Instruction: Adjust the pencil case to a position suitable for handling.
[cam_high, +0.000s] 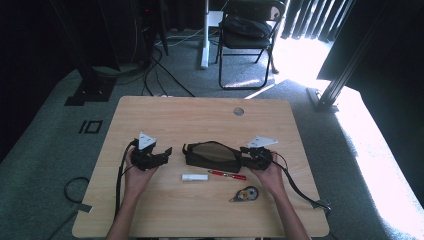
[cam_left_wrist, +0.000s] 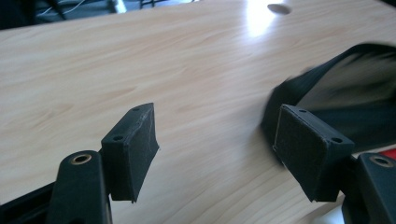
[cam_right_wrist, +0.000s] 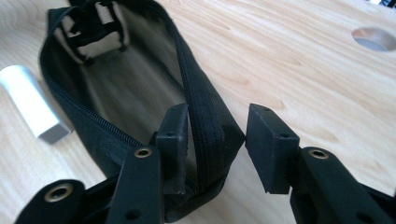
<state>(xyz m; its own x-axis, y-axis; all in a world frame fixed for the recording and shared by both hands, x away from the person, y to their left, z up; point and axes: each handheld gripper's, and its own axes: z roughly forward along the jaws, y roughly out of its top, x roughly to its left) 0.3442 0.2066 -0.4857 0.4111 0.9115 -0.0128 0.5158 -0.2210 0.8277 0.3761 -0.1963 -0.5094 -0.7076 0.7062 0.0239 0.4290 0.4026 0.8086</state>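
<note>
At the centre of the high view we see a wooden table (cam_high: 150, 210) with an open black zip pouch (cam_high: 212, 155) lying on it, mouth facing up. Our right gripper (cam_high: 248, 152) is at the pouch's right end. In the right gripper view its jaws straddle that end: one pad sits inside the mouth, against the zipper edge, and the other stands a little clear of the outer fabric. So the jaws are partly open around the pouch wall and not yet pinching it.

Our left gripper (cam_high: 162, 154) hovers just left of the pouch, jaws spread wide and empty; in the left gripper view bare table shows between them, and the pouch's dark, blurred end lies just behind the jaw in the right half of the frame.

Below the pouch in the high view lie a small white tube (cam_high: 194, 177), a red pen (cam_high: 227, 174) and a correction tape dispenser (cam_high: 246, 194).

We judge the step in hand to be bracing the pouch open, probably for loading these items, though that is a guess. To do it well, the right jaws should close on the zipper edge only, not both walls, and lift it slightly. The left gripper should then take the nearest item squarely.
</note>
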